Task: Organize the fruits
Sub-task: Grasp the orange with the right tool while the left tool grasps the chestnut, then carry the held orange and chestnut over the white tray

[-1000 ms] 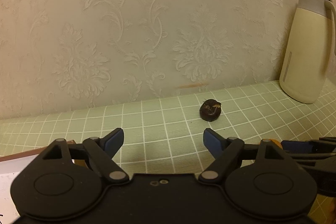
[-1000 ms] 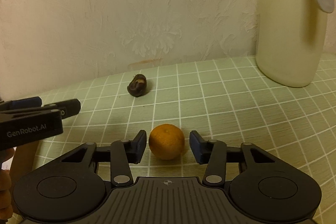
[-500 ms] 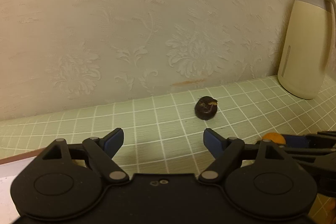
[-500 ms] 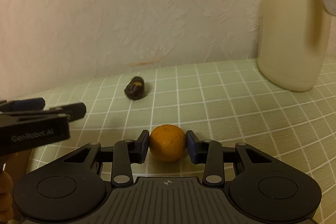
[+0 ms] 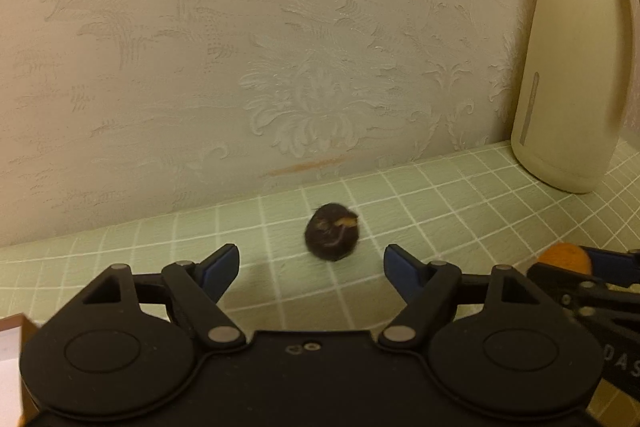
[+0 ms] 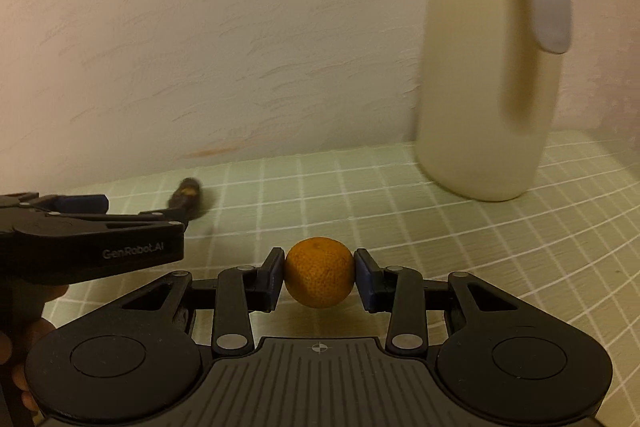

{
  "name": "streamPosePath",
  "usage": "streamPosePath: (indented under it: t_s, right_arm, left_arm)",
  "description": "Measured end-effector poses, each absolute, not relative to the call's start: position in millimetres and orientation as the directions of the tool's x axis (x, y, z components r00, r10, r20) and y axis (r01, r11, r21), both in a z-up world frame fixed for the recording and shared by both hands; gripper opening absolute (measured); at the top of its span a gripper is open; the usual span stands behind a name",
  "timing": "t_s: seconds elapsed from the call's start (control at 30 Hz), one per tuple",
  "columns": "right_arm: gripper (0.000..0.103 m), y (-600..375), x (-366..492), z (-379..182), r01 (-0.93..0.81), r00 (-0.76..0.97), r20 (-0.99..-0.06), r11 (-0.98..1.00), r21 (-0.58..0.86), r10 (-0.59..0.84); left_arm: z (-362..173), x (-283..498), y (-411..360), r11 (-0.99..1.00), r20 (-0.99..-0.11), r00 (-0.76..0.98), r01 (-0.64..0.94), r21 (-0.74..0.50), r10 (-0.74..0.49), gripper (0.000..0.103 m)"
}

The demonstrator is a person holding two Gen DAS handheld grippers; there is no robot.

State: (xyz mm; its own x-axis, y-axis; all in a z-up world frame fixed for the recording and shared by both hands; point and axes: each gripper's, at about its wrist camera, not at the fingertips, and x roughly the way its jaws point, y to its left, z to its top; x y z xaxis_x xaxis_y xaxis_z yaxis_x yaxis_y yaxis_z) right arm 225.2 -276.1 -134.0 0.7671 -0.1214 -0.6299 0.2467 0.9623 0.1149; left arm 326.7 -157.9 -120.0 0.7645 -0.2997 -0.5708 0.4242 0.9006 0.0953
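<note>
My right gripper (image 6: 319,277) is shut on a small orange mandarin (image 6: 319,278), held just above the green checked tablecloth (image 6: 440,239). The mandarin also shows at the right edge of the left wrist view (image 5: 565,257). A dark, wrinkled small fruit (image 5: 331,237) lies on the cloth near the wall, just ahead of my left gripper (image 5: 311,263), which is open and empty. In the right wrist view the dark fruit (image 6: 187,191) shows partly behind the left gripper (image 6: 86,205).
A tall cream thermos jug (image 5: 572,67) stands at the back right against the wallpapered wall (image 5: 240,47); it also shows in the right wrist view (image 6: 488,75). A brown-edged board or box corner (image 5: 16,331) sits at the lower left.
My right gripper closed on the mandarin and lifted it slightly. My left gripper moved forward and right toward the dark fruit, staying open.
</note>
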Motion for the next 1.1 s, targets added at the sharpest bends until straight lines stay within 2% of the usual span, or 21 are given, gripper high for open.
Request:
streamPosePath:
  t_s: [0.2,0.27,0.53,0.6,0.67,1.1]
  right_arm:
    - [0.038,-290,227,-134,0.298,0.759,-0.631,0.948,0.115,-0.162]
    - [0.038,-292,227,-134,0.303,0.757,-0.633,0.946,0.118,-0.163]
    - [0.038,-293,232,-138,0.311,0.752,-0.642,0.939,0.145,-0.150]
    - [0.038,-294,233,-139,0.309,0.749,-0.648,0.937,0.159,-0.137]
    - [0.038,-294,234,-141,0.309,0.746,-0.653,0.935,0.172,-0.126]
    - [0.038,-295,232,-137,0.308,0.744,-0.659,0.932,0.193,-0.110]
  left_arm:
    - [-126,340,-176,0.894,-0.566,0.764,0.437,0.101,-0.309,0.068]
    - [-128,347,-179,0.896,-0.570,0.760,0.435,0.090,-0.312,0.061]
    - [-136,364,-183,0.906,-0.594,0.745,0.418,0.063,-0.302,0.054]
    - [-138,366,-181,0.907,-0.599,0.737,0.419,0.042,-0.313,0.049]
    - [-136,367,-180,0.907,-0.599,0.733,0.420,0.026,-0.322,0.026]
    - [-132,340,-163,0.920,-0.599,0.742,0.391,0.023,-0.301,0.025]
